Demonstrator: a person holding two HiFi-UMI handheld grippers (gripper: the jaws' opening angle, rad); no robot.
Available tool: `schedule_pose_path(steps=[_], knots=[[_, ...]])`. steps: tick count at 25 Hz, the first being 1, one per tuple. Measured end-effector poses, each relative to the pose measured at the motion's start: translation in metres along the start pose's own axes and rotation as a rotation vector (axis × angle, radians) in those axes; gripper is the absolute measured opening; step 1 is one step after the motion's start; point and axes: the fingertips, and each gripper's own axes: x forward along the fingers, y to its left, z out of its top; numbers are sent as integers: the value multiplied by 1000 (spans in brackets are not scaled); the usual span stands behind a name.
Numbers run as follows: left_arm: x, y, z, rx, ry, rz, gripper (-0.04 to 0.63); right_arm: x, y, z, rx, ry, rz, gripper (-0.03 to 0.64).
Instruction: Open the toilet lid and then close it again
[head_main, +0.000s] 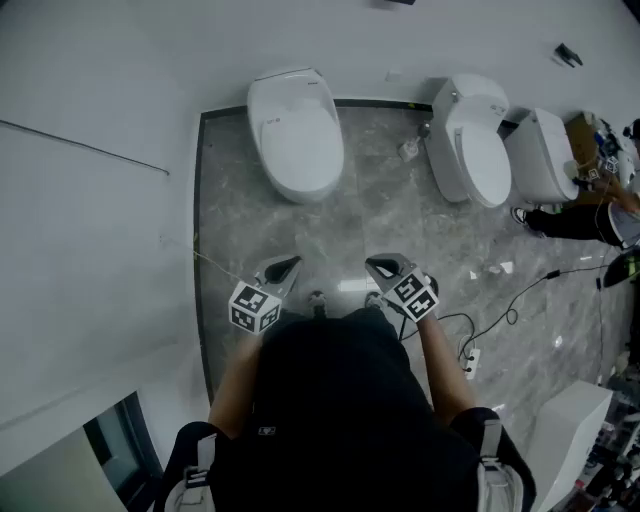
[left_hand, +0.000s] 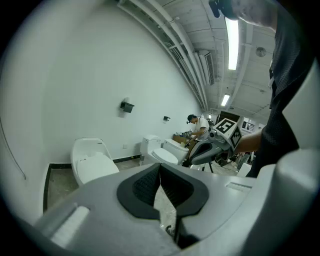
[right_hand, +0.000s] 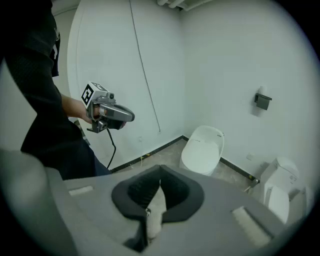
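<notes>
A white toilet (head_main: 295, 130) with its lid down stands against the wall, ahead of me on the grey tiled floor. Both grippers are held in front of my body, well short of it. My left gripper (head_main: 283, 268) is shut with nothing in its jaws, and so is my right gripper (head_main: 385, 266). In the left gripper view the toilet (left_hand: 92, 162) sits low at the left, beyond the closed jaws (left_hand: 160, 167). In the right gripper view the toilet (right_hand: 202, 150) lies past the closed jaws (right_hand: 160, 172), with the left gripper (right_hand: 107, 114) at the left.
Two more white toilets (head_main: 478, 150) (head_main: 540, 155) stand to the right. A person (head_main: 590, 215) crouches at the far right. A power strip (head_main: 470, 355) and cables lie on the floor by my right side. A white wall (head_main: 90, 200) runs along the left.
</notes>
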Motion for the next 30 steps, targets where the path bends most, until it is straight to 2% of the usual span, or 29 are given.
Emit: schedule_pose_path(steps=[12, 20, 30], knots=[[0, 4, -1, -22, 11, 3, 12, 3, 2, -1, 38, 5, 44, 3], [-2, 8, -9, -28, 33, -14, 12, 10, -2, -5, 57, 23, -3, 3], [14, 27, -12, -40, 60, 1, 12, 28, -21, -20, 106, 40, 13, 3]])
